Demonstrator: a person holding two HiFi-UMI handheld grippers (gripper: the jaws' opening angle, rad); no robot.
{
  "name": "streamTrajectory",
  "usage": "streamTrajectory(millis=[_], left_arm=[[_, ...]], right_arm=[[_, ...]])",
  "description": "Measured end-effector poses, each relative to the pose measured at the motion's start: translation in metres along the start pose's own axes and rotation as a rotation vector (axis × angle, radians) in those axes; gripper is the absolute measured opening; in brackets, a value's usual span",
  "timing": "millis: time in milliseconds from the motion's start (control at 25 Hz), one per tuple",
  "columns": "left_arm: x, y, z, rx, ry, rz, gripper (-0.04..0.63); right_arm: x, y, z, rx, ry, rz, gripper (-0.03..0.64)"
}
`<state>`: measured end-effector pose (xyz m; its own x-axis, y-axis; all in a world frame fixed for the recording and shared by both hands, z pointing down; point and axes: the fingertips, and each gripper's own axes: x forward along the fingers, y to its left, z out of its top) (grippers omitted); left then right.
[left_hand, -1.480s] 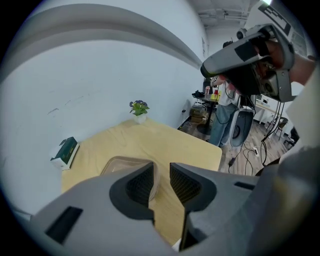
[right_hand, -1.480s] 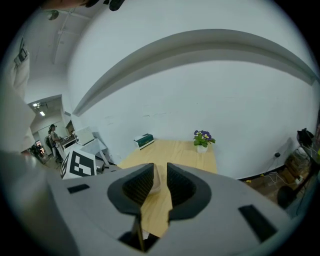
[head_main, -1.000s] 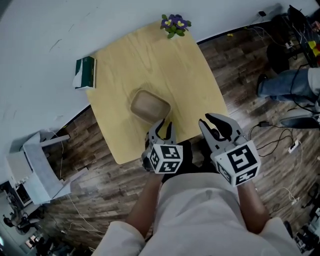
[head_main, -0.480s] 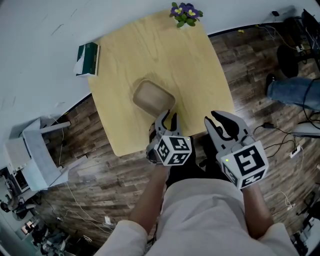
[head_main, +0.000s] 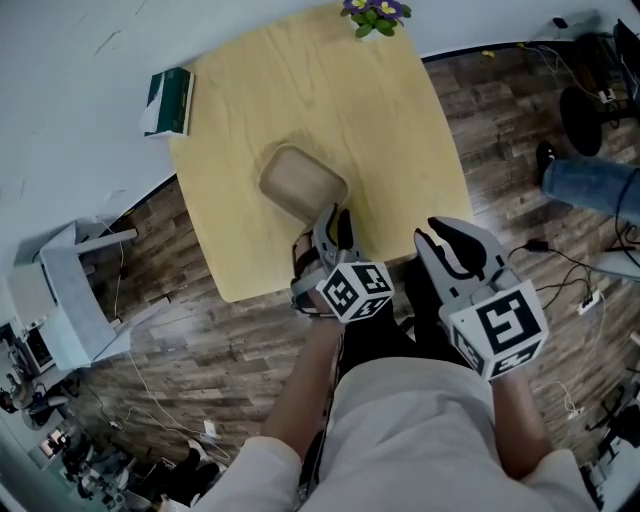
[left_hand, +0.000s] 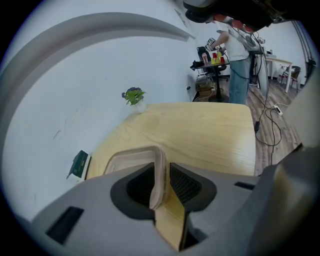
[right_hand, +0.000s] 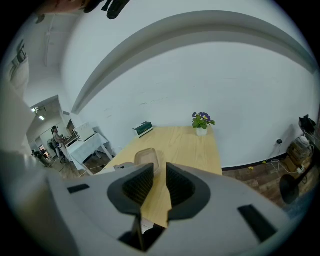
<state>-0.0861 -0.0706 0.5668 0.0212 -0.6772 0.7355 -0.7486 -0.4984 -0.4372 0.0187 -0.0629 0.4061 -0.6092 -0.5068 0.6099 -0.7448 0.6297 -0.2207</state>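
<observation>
The left claw (head_main: 336, 216) is at the near end of the tan tray (head_main: 300, 182), which lies on the wooden surface (head_main: 380, 120) a little toward the person's side of its middle. In the left gripper view the tray's near rim stands upright in the slot between the two pads. The jaws are only narrowly apart. The rim seems to lie against the left pad, with a strip of bare wood showing between it and the right pad, so it looks bracketed and not pinched.

In the head view the tray's long axis runs from the far left toward the near right, so it points its end at this claw, and the rest of the tray lies straight ahead of the jaws.

The right claw (head_main: 428, 232) has a narrow gap with nothing in it. It hangs off the surface's near edge, over the floorboards and well apart from the tray, so the left is clearly the nearer one.

A potted plant (head_main: 375, 12) and a green-and-white box (head_main: 166, 100) sit at the far edges
</observation>
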Motion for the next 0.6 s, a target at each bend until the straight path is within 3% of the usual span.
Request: streamTrajectory(millis=[240,600], left_arm=[[0.0013,-0.0012,0.0008,0.038,0.003,0.072,0.089],[0.0042,-0.0009,-0.002,0.174,0.007,0.208,0.089]], right_arm=[[-0.0025,-0.0033,-0.0018,-0.008,0.005,0.013,0.078],[-0.0025,-0.0071,-0.0011,-0.017,0.011,0.038,0.078]])
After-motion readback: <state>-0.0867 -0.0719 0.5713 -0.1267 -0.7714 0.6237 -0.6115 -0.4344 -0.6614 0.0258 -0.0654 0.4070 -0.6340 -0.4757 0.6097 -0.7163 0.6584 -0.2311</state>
